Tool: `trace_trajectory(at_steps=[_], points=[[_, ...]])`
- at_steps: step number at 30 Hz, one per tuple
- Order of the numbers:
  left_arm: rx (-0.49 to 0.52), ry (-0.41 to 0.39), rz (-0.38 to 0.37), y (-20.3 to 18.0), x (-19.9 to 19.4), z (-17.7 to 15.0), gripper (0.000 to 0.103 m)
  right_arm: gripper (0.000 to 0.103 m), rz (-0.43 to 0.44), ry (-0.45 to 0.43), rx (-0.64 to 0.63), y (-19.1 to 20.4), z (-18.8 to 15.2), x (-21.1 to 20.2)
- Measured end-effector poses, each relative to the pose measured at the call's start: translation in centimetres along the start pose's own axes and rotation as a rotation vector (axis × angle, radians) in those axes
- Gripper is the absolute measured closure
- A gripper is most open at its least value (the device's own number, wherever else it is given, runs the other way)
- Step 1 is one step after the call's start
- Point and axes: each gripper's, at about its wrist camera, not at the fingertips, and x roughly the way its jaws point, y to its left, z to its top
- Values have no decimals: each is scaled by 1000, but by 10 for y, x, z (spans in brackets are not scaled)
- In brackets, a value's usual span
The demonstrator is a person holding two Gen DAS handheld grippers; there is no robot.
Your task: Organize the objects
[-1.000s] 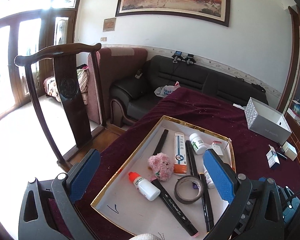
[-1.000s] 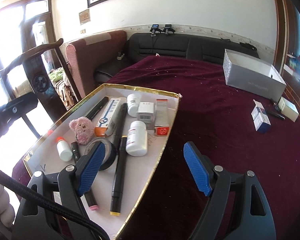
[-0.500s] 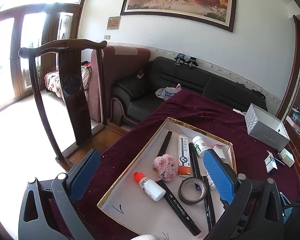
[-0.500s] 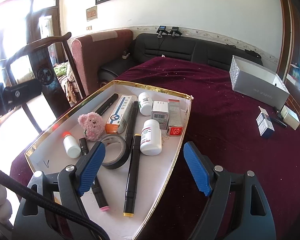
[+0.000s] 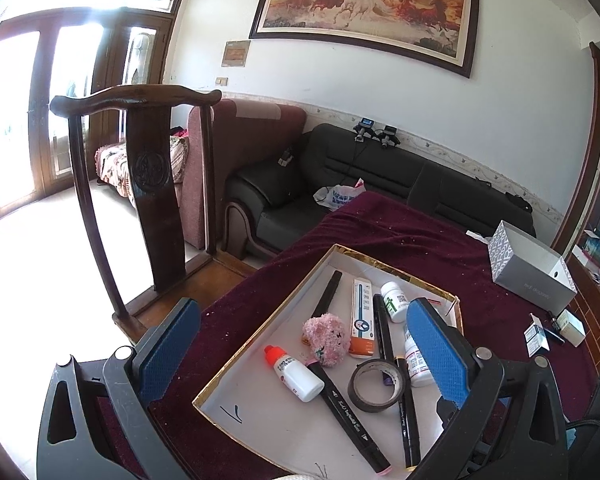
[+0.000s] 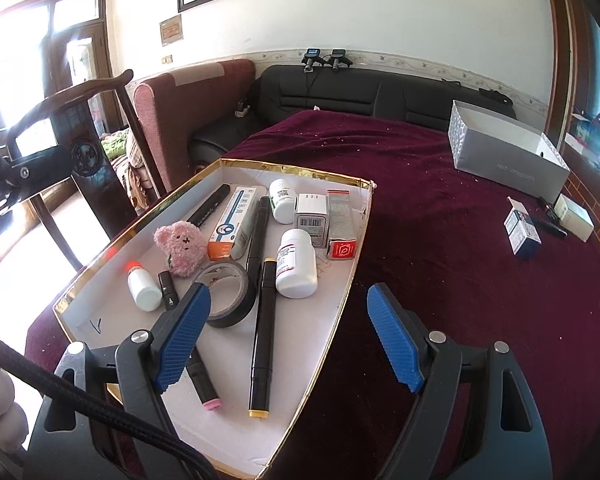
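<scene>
A shallow gold-rimmed white box [image 6: 342,308] [image 5: 260,324] lies on the maroon tablecloth. It holds black markers [image 6: 263,320], a roll of dark tape [image 6: 228,296] [image 5: 376,386], a pink plush toy [image 6: 182,246] [image 5: 327,336], a small red-capped dropper bottle [image 6: 142,286] [image 5: 294,372], white pill bottles [image 6: 296,262], and small medicine cartons [image 6: 340,224]. My left gripper [image 5: 300,360] is open and empty above the box's near left edge. My right gripper [image 6: 288,338] is open and empty above the box's near right rim.
An open grey box [image 6: 504,152] [image 5: 528,272] stands at the far right of the table. A small blue-and-white carton [image 6: 522,228], a white carton [image 6: 576,216] and a dark pen lie near it. A dark wooden chair [image 5: 148,184] and sofas stand beyond the table's left edge.
Both grippers have pulled back and risen a little from the box, so it looks smaller and farther away. The objects in it have not moved. Both stay open.
</scene>
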Motion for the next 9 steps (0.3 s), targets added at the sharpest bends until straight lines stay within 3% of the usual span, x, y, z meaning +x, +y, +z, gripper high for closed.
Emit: trace_trajectory(at_steps=[9], points=[[54,-28,47,-10,-20,-2,2,22,37,-6,-85,22,-10,-9]])
